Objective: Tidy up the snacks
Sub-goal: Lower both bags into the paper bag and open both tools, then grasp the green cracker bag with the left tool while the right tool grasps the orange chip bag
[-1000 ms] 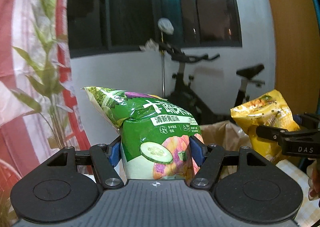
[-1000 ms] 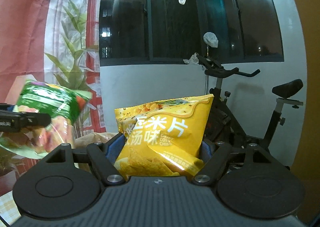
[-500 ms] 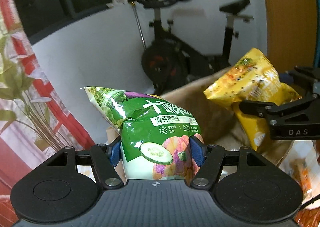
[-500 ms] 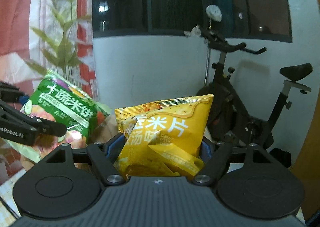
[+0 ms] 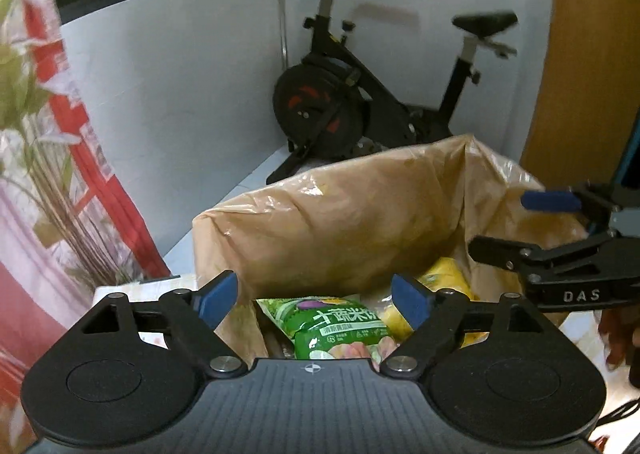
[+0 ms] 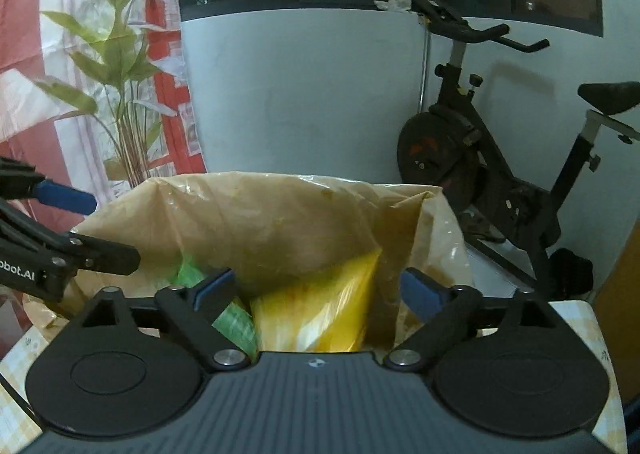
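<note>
Left wrist view: left hand-held gripper (image 5: 314,298) sits low in the frame, jaws wide and opening, blue pads (image 5: 216,296) clear of everything. Nothing gripped. Between and below the fingers, the green snack bag (image 5: 340,328) lies inside the brown paper bag (image 5: 340,221), label side up, not touching either pad. A yellow snack bag (image 5: 444,278) lies just to its right in the same paper bag, partly hidden by the right finger.

The right hand-held gripper (image 5: 516,225) enters from the right edge of this frame, over the paper bag's right rim. Part of a hand (image 5: 616,334) shows below it at the lower right.

Right wrist view: right hand-held gripper (image 6: 320,290), jaws wide and opening, nothing held. The yellow bag (image 6: 320,306) stands in the paper bag (image 6: 260,213) in the gap between the fingers, blurred; contact with the pads not seen. A strip of the green bag (image 6: 236,324) shows left of it, behind the left finger. The left hand-held gripper (image 6: 104,225) reaches in from the left edge, over the bag's left rim.

The paper bag stands on a checked counter (image 6: 576,318), visible at the lower right. Exercise bike (image 5: 360,101) against the white wall behind; patterned red curtain (image 6: 24,33) in the upper left.
</note>
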Demonstrator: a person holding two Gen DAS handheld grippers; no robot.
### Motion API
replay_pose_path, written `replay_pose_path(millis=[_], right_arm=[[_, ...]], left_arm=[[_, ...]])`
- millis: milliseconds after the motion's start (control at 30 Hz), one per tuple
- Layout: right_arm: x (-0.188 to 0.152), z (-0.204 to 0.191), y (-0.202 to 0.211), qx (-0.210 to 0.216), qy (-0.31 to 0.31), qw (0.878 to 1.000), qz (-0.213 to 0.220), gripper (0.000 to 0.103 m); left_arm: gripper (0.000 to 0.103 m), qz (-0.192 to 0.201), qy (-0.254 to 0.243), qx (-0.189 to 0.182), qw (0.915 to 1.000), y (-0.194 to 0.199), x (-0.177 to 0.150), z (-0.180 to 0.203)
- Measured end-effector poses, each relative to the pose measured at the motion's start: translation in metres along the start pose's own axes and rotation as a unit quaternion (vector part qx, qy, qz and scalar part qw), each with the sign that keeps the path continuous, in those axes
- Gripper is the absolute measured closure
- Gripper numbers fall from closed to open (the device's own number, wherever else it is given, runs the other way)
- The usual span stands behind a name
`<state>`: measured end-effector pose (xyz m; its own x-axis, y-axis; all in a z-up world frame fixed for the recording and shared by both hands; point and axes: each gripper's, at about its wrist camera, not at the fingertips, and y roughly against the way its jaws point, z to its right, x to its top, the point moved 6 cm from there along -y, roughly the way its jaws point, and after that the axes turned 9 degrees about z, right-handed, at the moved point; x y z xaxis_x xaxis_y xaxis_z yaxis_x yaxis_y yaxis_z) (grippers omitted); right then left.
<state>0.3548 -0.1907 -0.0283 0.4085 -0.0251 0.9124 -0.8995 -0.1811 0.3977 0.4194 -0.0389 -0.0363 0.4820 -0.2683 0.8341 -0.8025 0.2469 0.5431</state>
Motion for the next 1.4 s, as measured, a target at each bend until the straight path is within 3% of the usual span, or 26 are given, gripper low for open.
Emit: replay_pose_path(millis=[233, 400, 633, 833, 1033, 1200, 1400], right_arm=[[0.009, 0.011, 0.044, 0.016, -0.044, 0.999, 0.022, 0.011], [0.007, 0.016, 0.094, 0.037, -0.066, 0.996, 0.046, 0.011], [-0.039, 0.01, 0.148, 0.052, -0.049, 0.996, 0.049, 0.01], [-0.111, -0.003, 0.161, 0.057, -0.037, 0.997, -0.019, 0.01], [-0.172, -0.024, 0.159, 0.056, 0.016, 0.993, -0.103, 0.01], [-0.194, -0.033, 0.16, 0.062, 0.019, 0.988, -0.141, 0.008], [-0.215, -0.042, 0.15, 0.053, 0.118, 0.971, -0.201, 0.008]], left_arm=[[0.017, 0.065, 0.036, 0.007, 0.9972, 0.064, -0.001, -0.003], [0.017, 0.099, 0.067, 0.018, 0.9927, 0.12, -0.02, -0.008], [0.017, 0.114, 0.1, 0.062, 0.9864, 0.169, -0.074, -0.008], [0.018, 0.096, 0.116, 0.078, 0.9856, 0.175, -0.126, 0.002], [0.018, 0.093, 0.143, 0.077, 0.9823, 0.179, -0.163, 0.009], [0.018, 0.093, 0.134, 0.082, 0.9832, 0.179, -0.183, 0.016], [0.018, 0.082, 0.177, 0.09, 0.9766, 0.177, -0.207, 0.013]])
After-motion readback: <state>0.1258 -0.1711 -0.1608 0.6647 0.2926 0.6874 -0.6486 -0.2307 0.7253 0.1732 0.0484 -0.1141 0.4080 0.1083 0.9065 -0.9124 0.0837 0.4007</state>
